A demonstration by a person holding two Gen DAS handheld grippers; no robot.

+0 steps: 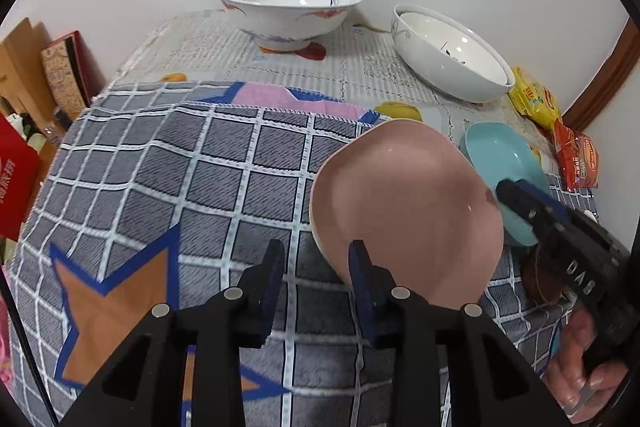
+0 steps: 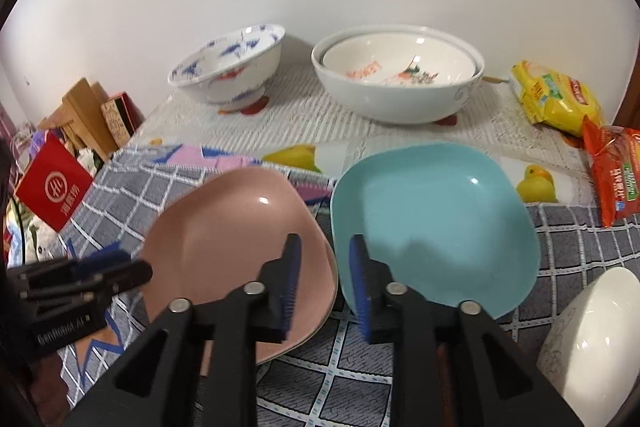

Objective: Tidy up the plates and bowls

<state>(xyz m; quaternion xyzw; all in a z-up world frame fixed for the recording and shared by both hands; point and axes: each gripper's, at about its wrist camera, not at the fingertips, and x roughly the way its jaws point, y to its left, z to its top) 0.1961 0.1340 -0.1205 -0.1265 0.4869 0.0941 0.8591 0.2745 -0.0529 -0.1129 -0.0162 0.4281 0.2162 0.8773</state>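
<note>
Left tool (image 1: 316, 267) open, pink plate (image 1: 404, 211) just right.

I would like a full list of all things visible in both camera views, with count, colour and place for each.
pink plate: 1, pink, on the checked cloth, left of the blue plate
blue plate: 1, light blue, on the cloth, right of the pink one
patterned bowl: 1, white with blue and red marks, back left by the wall
nested bowls: 2, white, one inside the other, back right
white bowl: 1, white, near right edge
snack packets: 2, yellow and orange-red, far right
checked cloth: 1, grey with white lines, covers the near table
red bag: 1, red, left beside the table
left tool: 1, black with blue pads, open, at the pink plate's edge
right tool: 1, black with blue pads, open, between the plates
</note>
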